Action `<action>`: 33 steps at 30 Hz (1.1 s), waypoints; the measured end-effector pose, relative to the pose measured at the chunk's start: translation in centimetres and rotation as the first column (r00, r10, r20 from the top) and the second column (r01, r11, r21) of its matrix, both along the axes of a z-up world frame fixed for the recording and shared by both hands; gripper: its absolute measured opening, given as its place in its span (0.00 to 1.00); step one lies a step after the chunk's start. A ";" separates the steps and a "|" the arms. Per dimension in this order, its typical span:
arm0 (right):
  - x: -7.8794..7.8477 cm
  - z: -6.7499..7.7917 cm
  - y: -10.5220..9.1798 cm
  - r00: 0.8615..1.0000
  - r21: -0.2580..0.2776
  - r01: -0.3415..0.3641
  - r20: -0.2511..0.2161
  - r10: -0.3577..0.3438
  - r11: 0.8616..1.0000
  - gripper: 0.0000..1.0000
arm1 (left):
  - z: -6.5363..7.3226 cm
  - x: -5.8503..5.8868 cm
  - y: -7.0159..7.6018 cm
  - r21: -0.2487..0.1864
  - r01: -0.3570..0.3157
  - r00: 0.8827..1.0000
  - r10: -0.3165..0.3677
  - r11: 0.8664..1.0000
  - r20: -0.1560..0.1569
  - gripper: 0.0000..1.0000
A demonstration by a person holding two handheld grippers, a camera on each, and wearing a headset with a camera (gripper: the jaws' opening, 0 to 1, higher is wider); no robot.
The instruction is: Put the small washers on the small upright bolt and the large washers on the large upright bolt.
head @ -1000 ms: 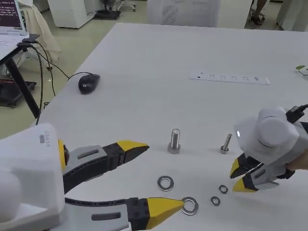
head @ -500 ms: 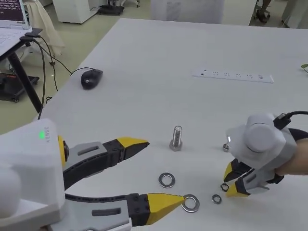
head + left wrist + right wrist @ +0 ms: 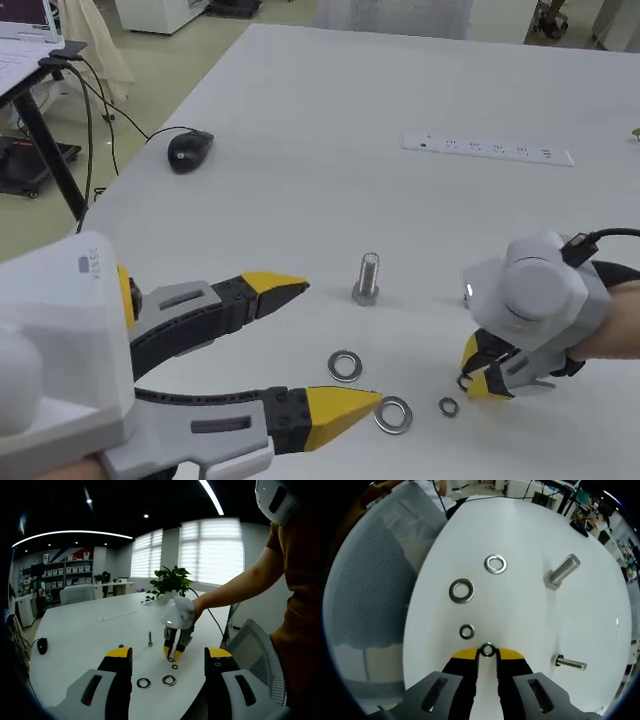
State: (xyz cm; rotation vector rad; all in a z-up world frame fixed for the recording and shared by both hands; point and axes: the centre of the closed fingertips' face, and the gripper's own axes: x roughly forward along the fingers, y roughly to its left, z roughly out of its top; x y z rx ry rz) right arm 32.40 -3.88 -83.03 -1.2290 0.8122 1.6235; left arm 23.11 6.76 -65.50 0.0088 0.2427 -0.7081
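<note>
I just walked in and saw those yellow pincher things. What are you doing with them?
A person holds a gripper in each hand at a white table. The right gripper is pinching one small washer between its tips. The other small washer and two large washers lie flat on the table, and nothing is on the large bolt or the small bolt yet. The left gripper is open beside the large washers.

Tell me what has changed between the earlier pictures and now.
The right gripper moved slightly left onto one small washer; its fingers now enclose it. The left gripper, open, the large bolt, the other small washer and the two large washers stayed in place.
</note>
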 end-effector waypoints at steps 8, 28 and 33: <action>-0.3 0.1 0.0 1.000 0.013 0.022 -0.016 -0.022 1.000 0.17 | -0.2 0.0 0.0 0.009 0.000 1.000 0.000 1.000 -0.007 0.58; -0.2 0.4 0.1 0.999 0.012 -0.040 0.006 0.040 0.999 0.13 | -0.5 0.7 0.0 0.001 0.009 1.000 -0.009 1.000 -0.014 0.58; 0.0 0.5 0.1 0.999 0.003 -0.038 -0.001 0.038 0.999 0.12 | -0.4 0.8 0.0 -0.001 0.012 1.000 -0.012 1.000 -0.013 0.57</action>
